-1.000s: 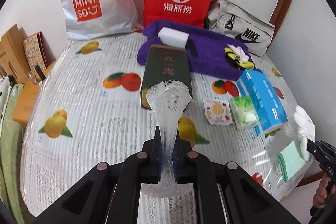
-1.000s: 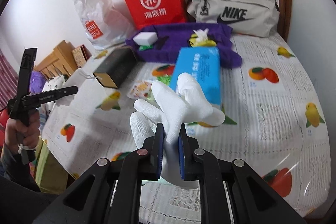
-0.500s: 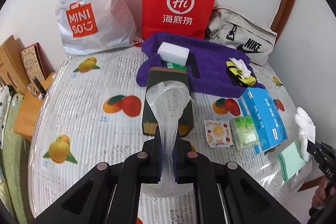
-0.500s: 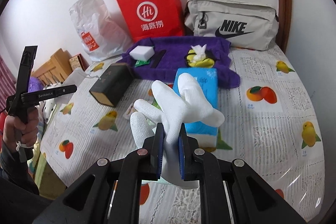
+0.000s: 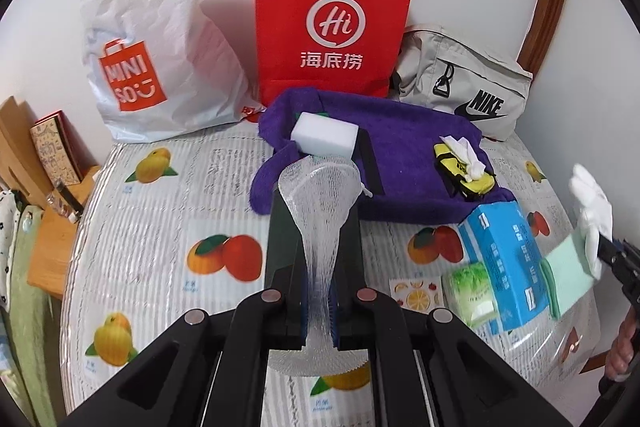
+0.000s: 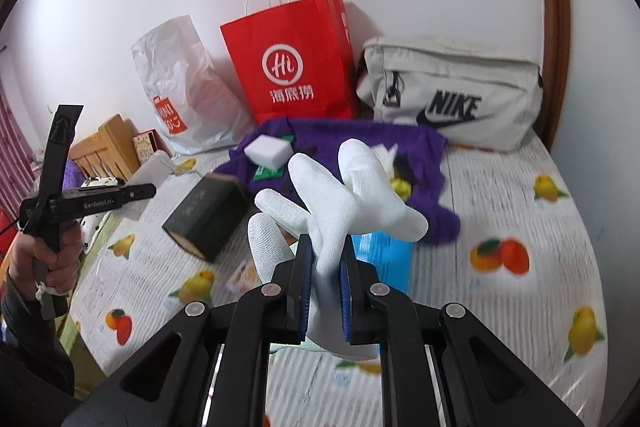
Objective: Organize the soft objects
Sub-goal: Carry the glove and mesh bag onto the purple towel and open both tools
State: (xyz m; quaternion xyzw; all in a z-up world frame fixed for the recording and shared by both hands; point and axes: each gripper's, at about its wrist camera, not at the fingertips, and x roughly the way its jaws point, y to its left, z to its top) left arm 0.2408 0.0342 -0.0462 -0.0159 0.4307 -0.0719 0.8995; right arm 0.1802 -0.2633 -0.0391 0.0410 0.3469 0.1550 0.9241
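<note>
My left gripper [image 5: 319,303] is shut on a white foam net sleeve [image 5: 320,199] and holds it above the table, over a dark box [image 5: 282,247]. My right gripper [image 6: 325,287] is shut on a white glove [image 6: 340,195], held up above the table; the glove also shows at the right edge of the left wrist view [image 5: 592,203]. A purple towel [image 5: 404,155] lies at the back with a white sponge [image 5: 324,135] and a yellow item with white tissue [image 5: 464,167] on it.
A blue tissue pack [image 5: 504,259], a green packet [image 5: 472,287] and a green cloth [image 5: 568,275] lie at the right. A red paper bag [image 5: 332,23], a white plastic bag [image 5: 152,43] and a grey Nike bag [image 5: 464,87] stand along the wall.
Both grippers have moved forward toward the purple towel and risen, each still gripping its item. The right view has tilted up and shows more of the wall.
</note>
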